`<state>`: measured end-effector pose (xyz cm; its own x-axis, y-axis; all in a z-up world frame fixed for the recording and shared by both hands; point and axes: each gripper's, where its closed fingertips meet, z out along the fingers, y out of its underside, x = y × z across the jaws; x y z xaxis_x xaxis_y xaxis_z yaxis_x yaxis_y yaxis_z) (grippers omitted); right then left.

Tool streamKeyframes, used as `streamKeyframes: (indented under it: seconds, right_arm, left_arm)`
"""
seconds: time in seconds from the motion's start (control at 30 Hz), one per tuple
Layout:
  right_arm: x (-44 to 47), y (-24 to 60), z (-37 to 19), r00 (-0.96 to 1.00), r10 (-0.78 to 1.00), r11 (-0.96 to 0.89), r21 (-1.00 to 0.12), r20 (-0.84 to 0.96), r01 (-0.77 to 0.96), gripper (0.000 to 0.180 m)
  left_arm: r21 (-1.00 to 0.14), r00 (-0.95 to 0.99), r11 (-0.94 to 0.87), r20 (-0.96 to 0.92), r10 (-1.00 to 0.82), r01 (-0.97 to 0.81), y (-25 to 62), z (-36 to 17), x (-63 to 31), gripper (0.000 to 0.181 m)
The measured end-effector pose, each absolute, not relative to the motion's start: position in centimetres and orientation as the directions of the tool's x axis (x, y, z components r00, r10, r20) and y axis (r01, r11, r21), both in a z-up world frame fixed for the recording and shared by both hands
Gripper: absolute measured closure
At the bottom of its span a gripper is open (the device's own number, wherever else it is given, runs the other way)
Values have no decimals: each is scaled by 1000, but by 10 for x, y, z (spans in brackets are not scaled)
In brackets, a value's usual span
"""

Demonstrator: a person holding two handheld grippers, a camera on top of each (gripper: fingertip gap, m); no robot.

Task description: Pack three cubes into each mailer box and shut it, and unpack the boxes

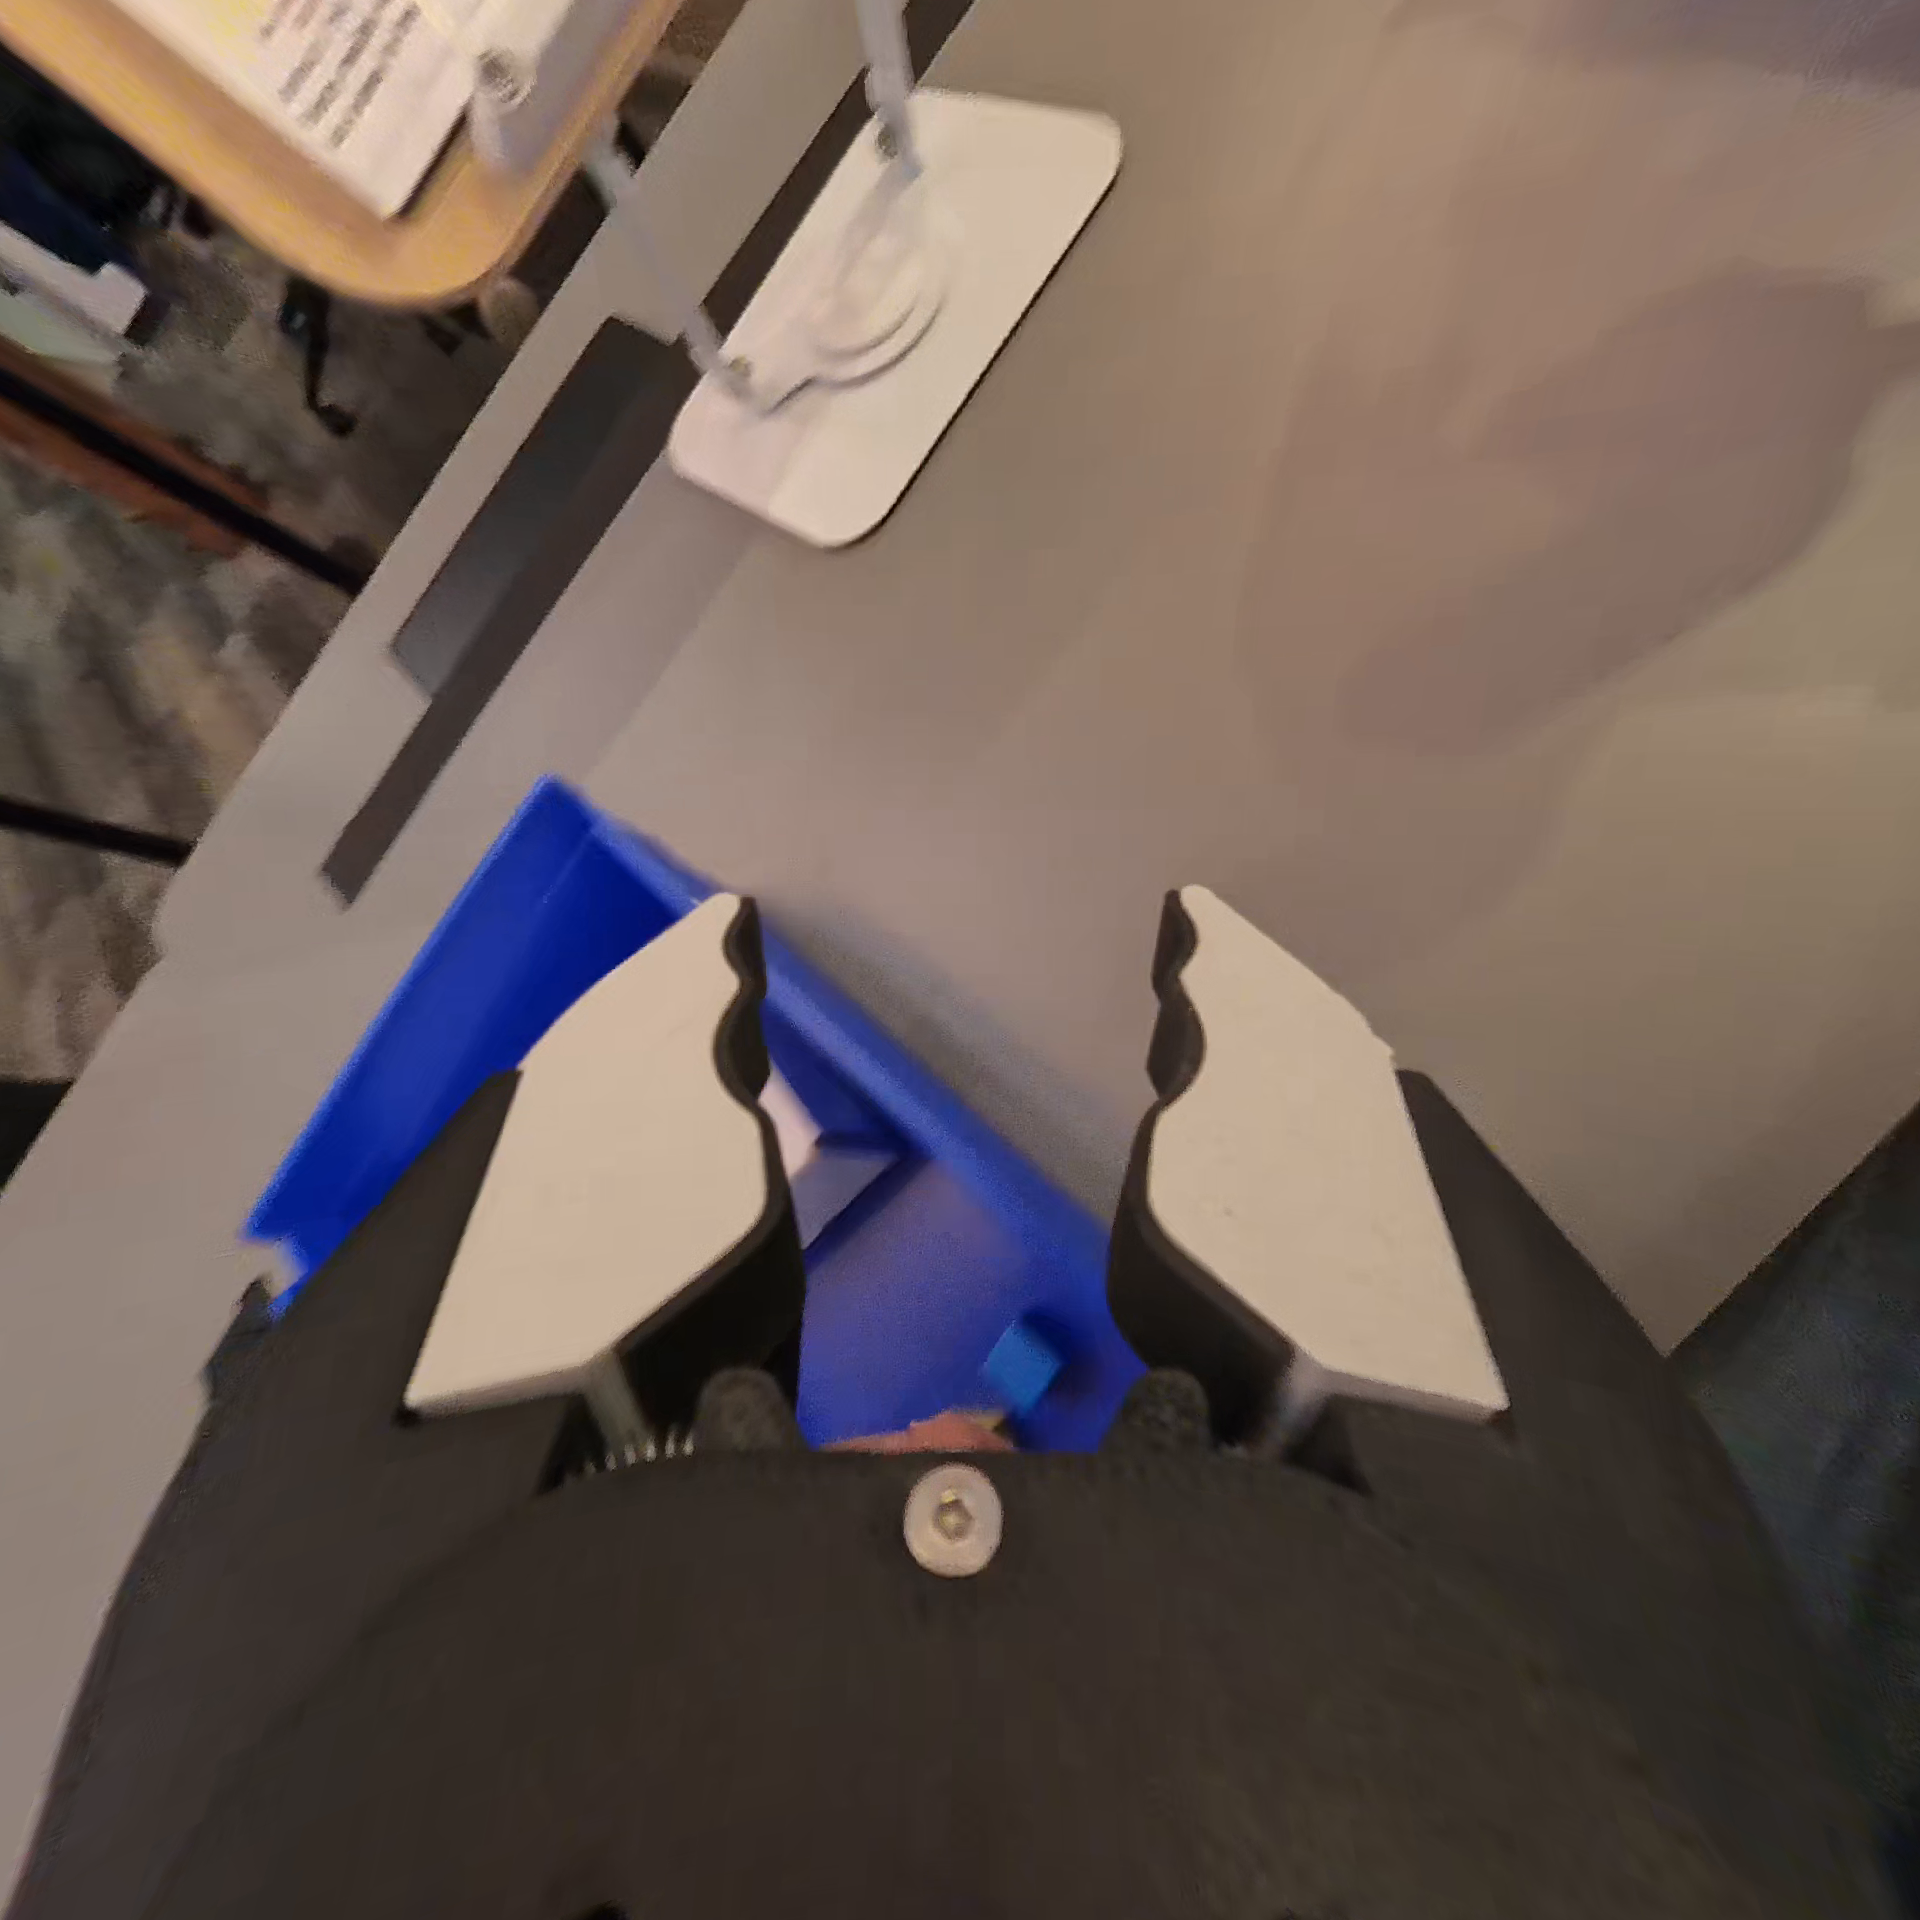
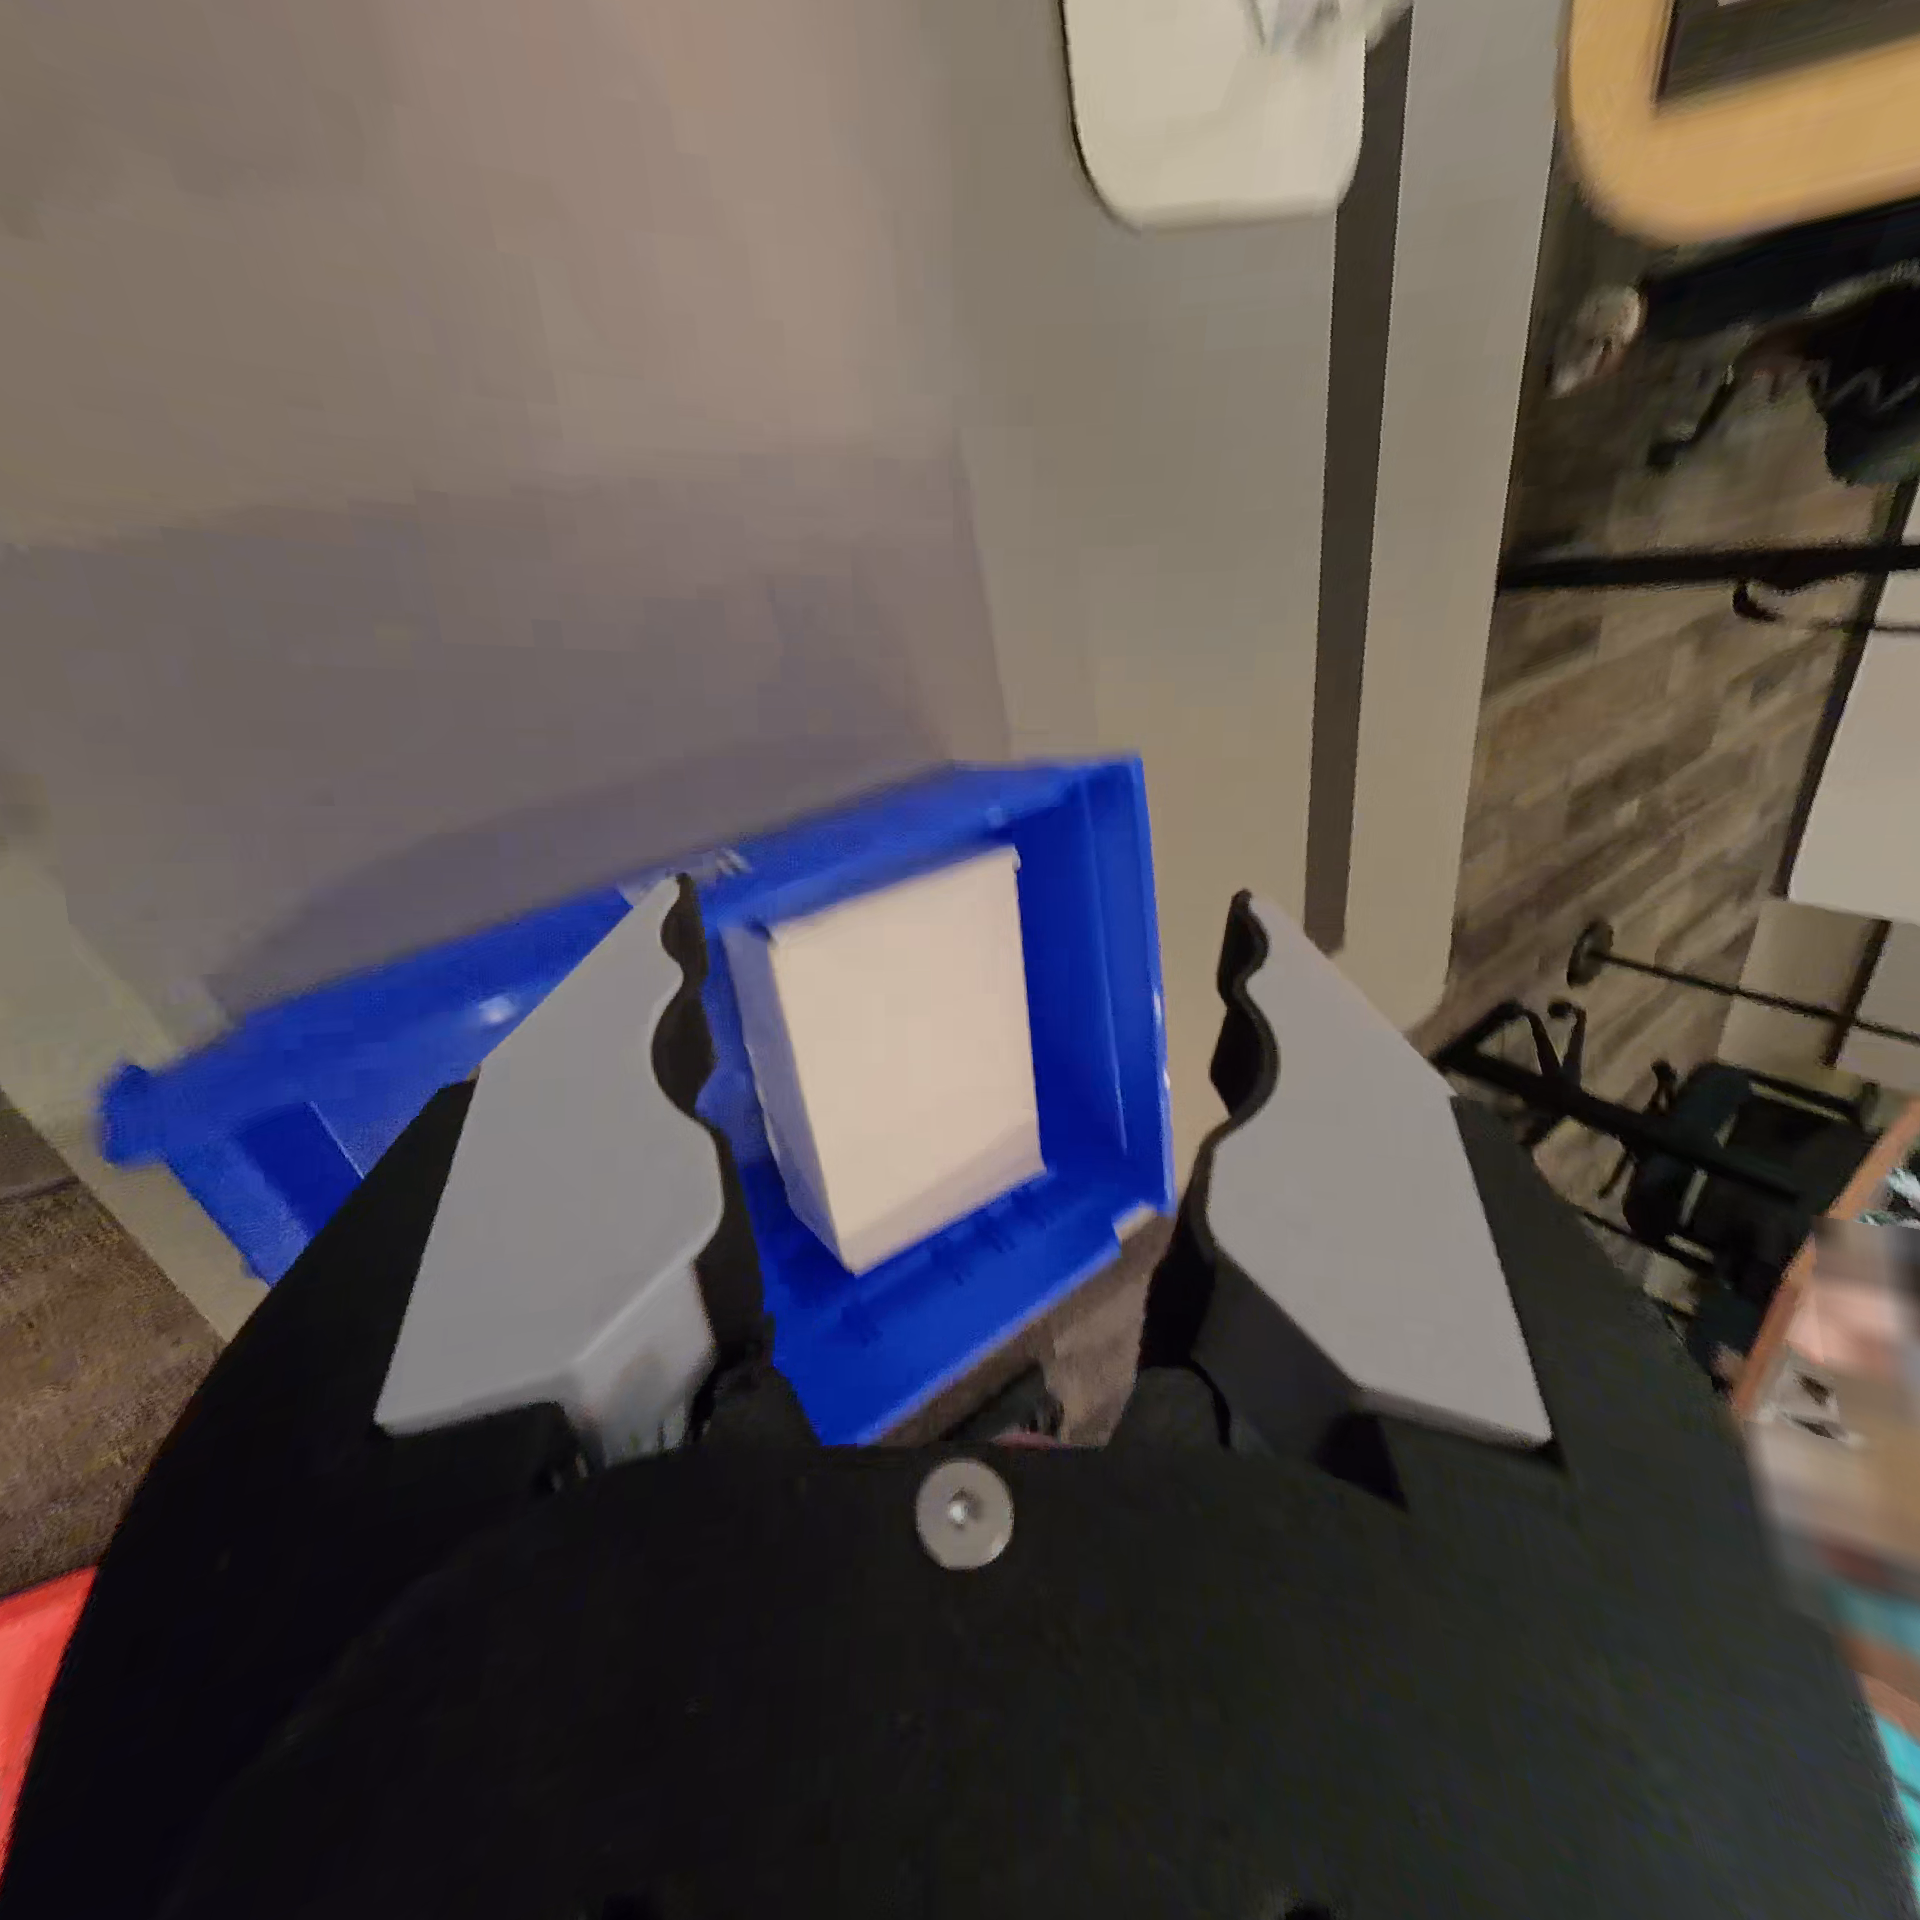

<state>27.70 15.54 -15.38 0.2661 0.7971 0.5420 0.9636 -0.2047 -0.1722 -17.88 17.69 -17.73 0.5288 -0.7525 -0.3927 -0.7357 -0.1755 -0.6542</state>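
An open blue mailer box [image 2: 1101, 997] lies on the grey table [image 2: 520, 416] near its front edge. A white cube [image 2: 904, 1060] sits in its tray, and its lid [image 2: 343, 1049] is folded out to the left. My right gripper [image 2: 961, 904] is open and empty, just above the tray, with the cube showing between its fingers. My left gripper [image 1: 958, 914] is open and empty above the same box [image 1: 488, 1018]. Its left finger [image 1: 623, 1143] covers part of the box. A pale cube face [image 1: 821, 1153] and a small blue block [image 1: 1023, 1371] show between the fingers.
A white lamp base [image 1: 894, 312] stands farther back on the table and shows at the top of the right wrist view [image 2: 1216, 104]. A wooden side table [image 1: 343, 208] stands beyond the table edge. A red thing [image 2: 31, 1673] shows at the lower left.
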Motion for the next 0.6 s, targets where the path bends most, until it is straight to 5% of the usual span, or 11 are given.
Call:
streamKeyframes:
  seconds: [0.17,0.3,0.43,0.6]
  right_arm:
    - [193,139,-181,221,853,-109,-254,473,961,84]
    - [144,125,-210,168,900,-50,-288,403,956,86]
    - [117,115,-236,142,931,-36,-301,338,953,87]
    - [98,101,-257,112,956,-24,-311,271,950,88]
  left_arm:
    - [-527,497,-216,-476,-726,-822,197,-172,-265,100]
    - [-332,325,-168,-505,-800,-928,224,-195,-300,74]
    - [-177,168,-97,-445,-880,-979,254,-235,-308,43]
    - [-12,54,-53,-339,-939,-999,283,-281,-329,35]
